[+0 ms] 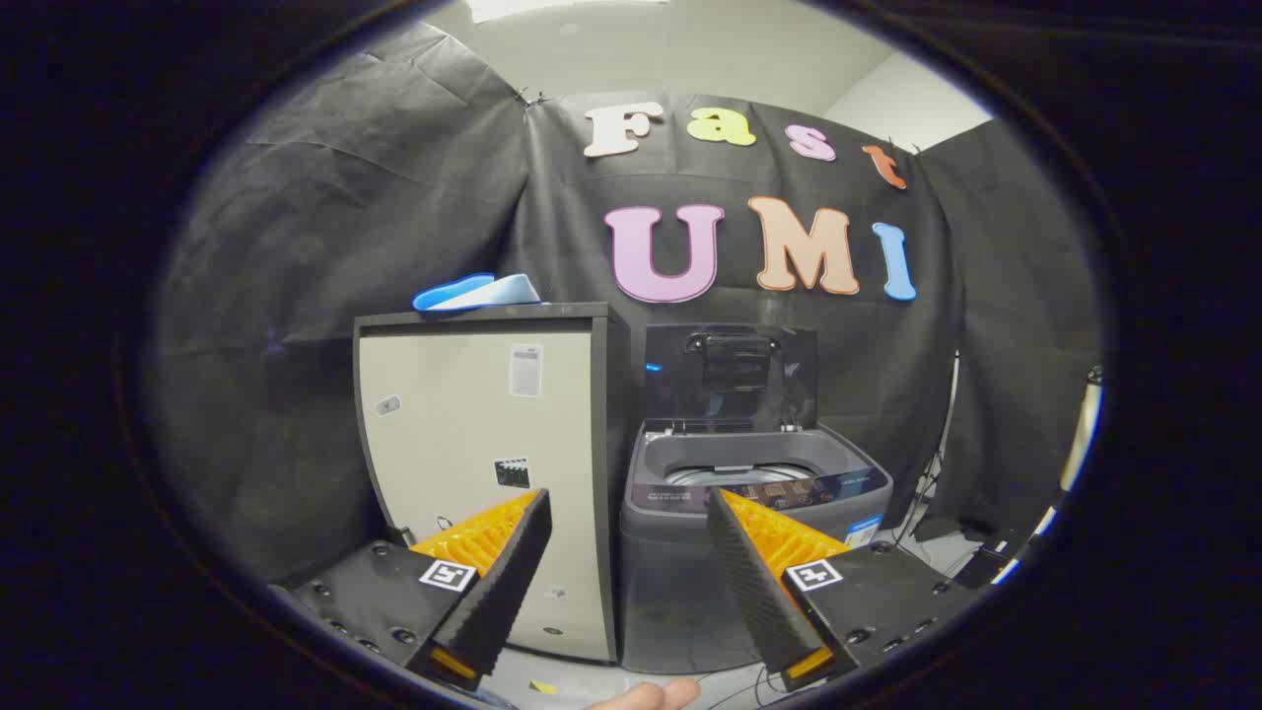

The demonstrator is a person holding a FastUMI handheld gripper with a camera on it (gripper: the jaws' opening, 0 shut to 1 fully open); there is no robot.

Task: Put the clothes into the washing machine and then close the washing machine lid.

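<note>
Washing machine [754, 493] faces the empty, spread hand-held gripper [628, 513], lid [732, 380] standing upright.

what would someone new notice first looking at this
Probably the washing machine straight ahead beyond the fingers, its lid standing upright and the drum open. Beside it stands a taller pale cabinet with a blue cloth lying on top. The gripper is open and holds nothing, aimed at the gap between cabinet and machine.

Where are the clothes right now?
Blue clothes lie on the cabinet left of the open washer, beyond the open, empty gripper.
</note>
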